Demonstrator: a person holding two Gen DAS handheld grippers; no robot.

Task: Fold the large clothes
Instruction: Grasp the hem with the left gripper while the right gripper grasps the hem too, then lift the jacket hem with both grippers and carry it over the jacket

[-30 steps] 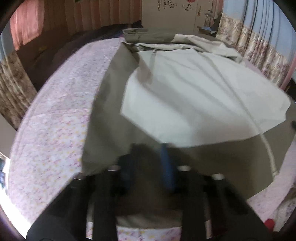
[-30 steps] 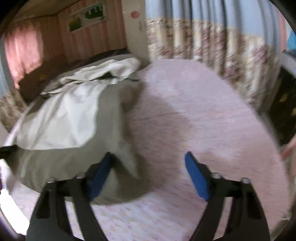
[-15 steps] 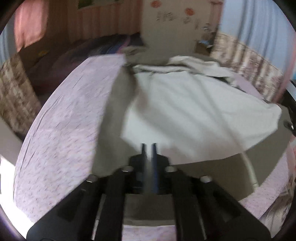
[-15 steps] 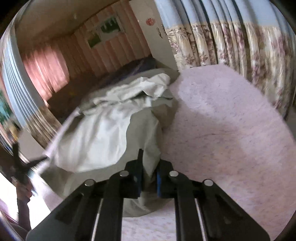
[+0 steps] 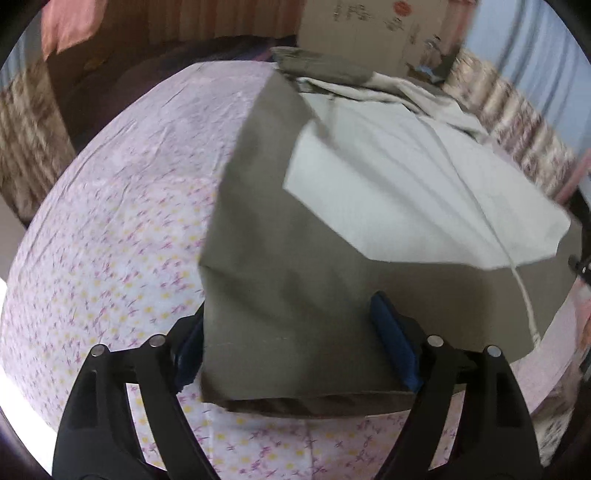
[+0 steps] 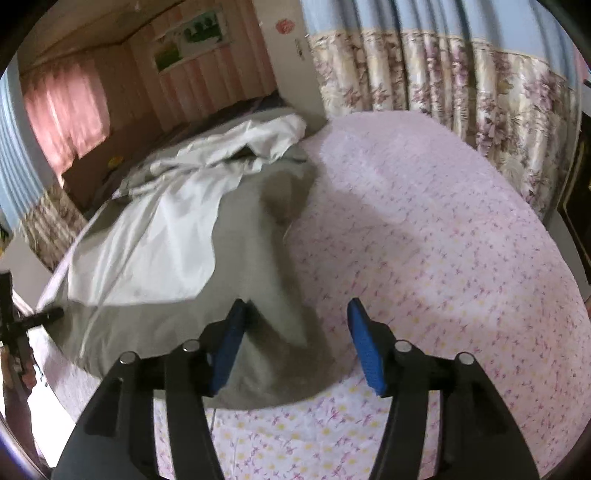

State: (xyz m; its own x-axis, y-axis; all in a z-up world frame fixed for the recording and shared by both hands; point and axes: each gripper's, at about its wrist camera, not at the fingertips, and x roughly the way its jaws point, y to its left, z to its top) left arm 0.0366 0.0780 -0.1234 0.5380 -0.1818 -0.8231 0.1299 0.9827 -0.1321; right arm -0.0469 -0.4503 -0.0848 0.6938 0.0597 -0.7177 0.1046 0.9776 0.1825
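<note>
A large olive garment (image 5: 295, 258) with a pale lining (image 5: 406, 184) turned up lies spread on the bed. My left gripper (image 5: 291, 347) hangs over its near corner. Its jaws are opening wide, the cloth lies flat between the blue pads (image 5: 391, 343), and neither pad presses on it. In the right wrist view the same garment (image 6: 258, 240) and lining (image 6: 147, 240) run to the far left. My right gripper (image 6: 297, 350) is over the near right edge. Its jaws are opening too, with a fold of cloth loose between them.
The bed's pink flowered sheet (image 5: 110, 240) (image 6: 443, 240) stretches to both sides. A white cord (image 5: 524, 295) trails off the garment. Flowered curtains (image 6: 443, 81) hang behind the bed, and a cardboard box (image 5: 369, 29) stands at its far end.
Half a second ago both grippers were pinched shut at the garment's near edge. Both have now opened, and the cloth lies loose on the bed.
</note>
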